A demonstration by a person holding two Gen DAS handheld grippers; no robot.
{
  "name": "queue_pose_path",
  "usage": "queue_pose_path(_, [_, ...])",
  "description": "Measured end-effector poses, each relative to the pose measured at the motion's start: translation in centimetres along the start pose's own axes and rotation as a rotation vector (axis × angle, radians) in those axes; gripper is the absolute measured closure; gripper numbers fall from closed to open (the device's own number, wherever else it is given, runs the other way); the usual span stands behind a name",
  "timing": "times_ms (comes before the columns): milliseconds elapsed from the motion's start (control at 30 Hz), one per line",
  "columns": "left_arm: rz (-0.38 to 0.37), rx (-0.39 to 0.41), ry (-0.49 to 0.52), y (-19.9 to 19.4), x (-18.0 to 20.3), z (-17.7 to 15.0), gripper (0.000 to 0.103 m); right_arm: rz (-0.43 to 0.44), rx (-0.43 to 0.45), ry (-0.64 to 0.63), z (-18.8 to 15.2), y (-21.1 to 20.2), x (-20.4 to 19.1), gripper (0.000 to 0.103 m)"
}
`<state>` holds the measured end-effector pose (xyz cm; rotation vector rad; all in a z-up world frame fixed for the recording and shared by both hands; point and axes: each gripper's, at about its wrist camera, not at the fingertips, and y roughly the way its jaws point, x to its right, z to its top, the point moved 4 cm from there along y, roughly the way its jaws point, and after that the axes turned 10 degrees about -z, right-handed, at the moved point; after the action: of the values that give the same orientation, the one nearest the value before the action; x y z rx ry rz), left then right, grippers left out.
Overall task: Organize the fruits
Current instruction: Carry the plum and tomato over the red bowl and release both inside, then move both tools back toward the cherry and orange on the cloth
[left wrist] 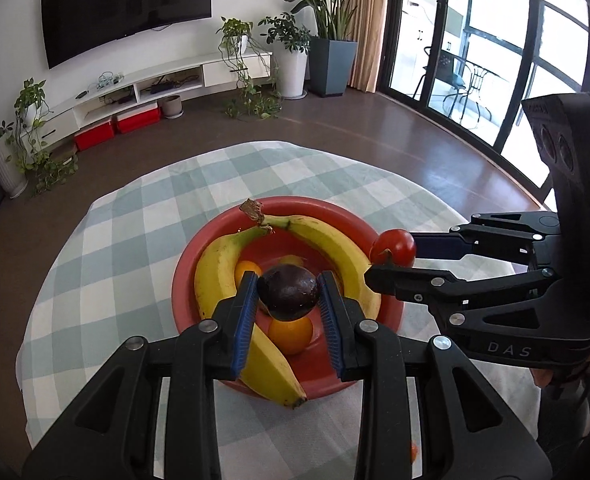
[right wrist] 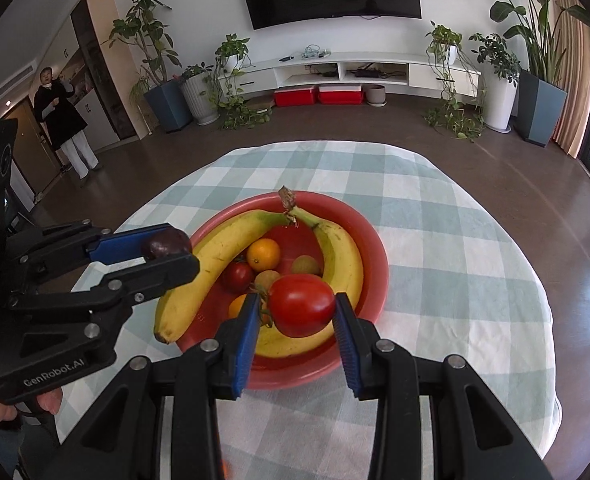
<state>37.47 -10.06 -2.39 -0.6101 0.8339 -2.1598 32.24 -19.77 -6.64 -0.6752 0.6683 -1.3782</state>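
Table (right wrist: 455, 216), round, under a green-and-white checked cloth; at its middle stands the red bowl (right wrist: 377, 256). The bowl holds two bananas (right wrist: 215, 256) joined at the stem, which points to the far rim; their long axes curve down either side toward the near rim, leaving a hollow between them. In that hollow lie an orange (right wrist: 263, 255), a small tomato (right wrist: 237, 276) and some paler round fruit, partly hidden.

Left gripper (left wrist: 289, 292): fingers (left wrist: 243, 312) pinch a dark plum (left wrist: 289, 294) across its width. In the left wrist view the plum hangs over the hollow, above an orange; in the right wrist view it appears at the bowl's left rim, over the left banana. Its true height above the fruit cannot be told.

Right gripper (right wrist: 299, 308): fingers (right wrist: 345, 340) hold a large tomato (right wrist: 301, 305), the left pad at its stem end; contact of the right pad is not clearly shown. The tomato sits over the near right of the bowl, above the right banana's lower curve.

Governing relation: both held fruits lie directly ahead of and below their fingers, each toward its own side of the bowl. The hollow lies between them, nearer the plum by the left wrist view. Likely next, each fruit is lowered inward, clear of the bananas; the grippers are close and could crowd each other.
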Motion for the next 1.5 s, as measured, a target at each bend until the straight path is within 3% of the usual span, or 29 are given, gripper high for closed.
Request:
queue_pose_path(433, [0.011,-0.05,-0.003,4.3,-1.9,-2.4,0.074,-0.045,-0.039,-0.063,0.0,4.0,-0.4,0.063])
queue_pose_path(867, [0.013,-0.047,-0.003,4.1,-1.8,-2.4,0.071,-0.073,-0.039,-0.09,-0.1,4.0,-0.5,0.063])
queue_pose_path(1000, [0.021,-0.019,-0.014,2.9,-1.8,-2.4,0.05,-0.081,-0.042,-0.064,-0.4,3.5,0.1,0.06])
queue_pose_path(1033, [0.025,-0.006,-0.02,2.4,-1.9,-2.3,0.043,-0.079,-0.032,-0.052,-0.5,3.0,0.3,0.057])
queue_pose_path(1233, [0.023,0.052,-0.032,-1.7,-1.6,-2.9,0.023,-0.056,0.041,0.026,-2.1,-1.1,1.0,0.028])
queue_pose_path(1300, [0.022,0.055,-0.034,-3.0,-1.4,-3.7,0.02,-0.037,0.052,0.052,-3.1,-2.5,0.9,0.023])
queue_pose_path(1400, [0.023,0.069,-0.038,-5.1,-0.8,-5.5,0.002,-0.022,0.083,0.072,-4.9,-4.8,0.3,0.015])
queue_pose_path(1500, [0.097,0.076,-0.07,-7.2,-0.7,-7.9,0.0,-0.017,0.121,0.084,-7.2,-7.1,-0.3,0.008])
